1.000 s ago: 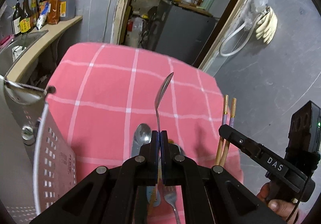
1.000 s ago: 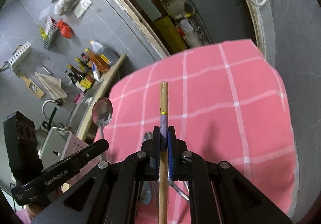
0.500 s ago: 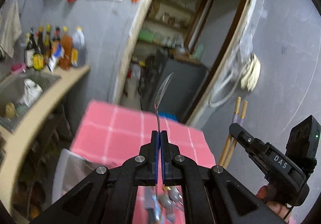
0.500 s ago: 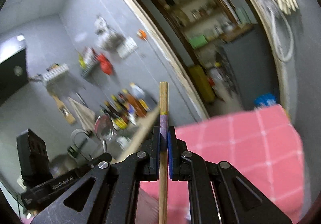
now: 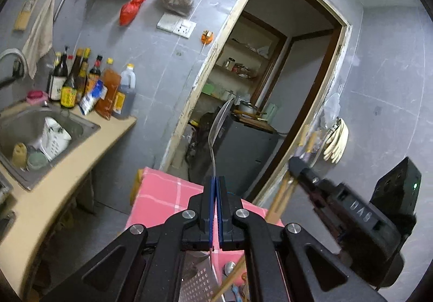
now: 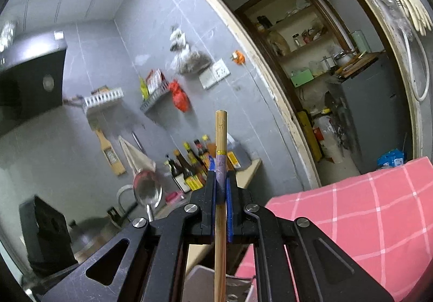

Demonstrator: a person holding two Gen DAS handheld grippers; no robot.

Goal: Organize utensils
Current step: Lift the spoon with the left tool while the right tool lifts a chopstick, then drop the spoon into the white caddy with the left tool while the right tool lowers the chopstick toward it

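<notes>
1. The left gripper [image 5: 215,193] is clamped on one metal spoon [image 5: 217,126], whose long axis stands upright along the fingers, bowl at top

2. The right gripper [image 6: 221,188] is clamped on chopsticks [image 6: 220,139]; the left view shows two sticks, also pointing up

3. The perforated metal holder [image 5: 200,280] lies directly under both grippers, beside the pink checked cloth [image 6: 365,207], so I judge both loads must go down, handle first

4. Which gripper is nearer, I cannot tell

5. More utensils lie blurred on the cloth; the number is unclear
</notes>
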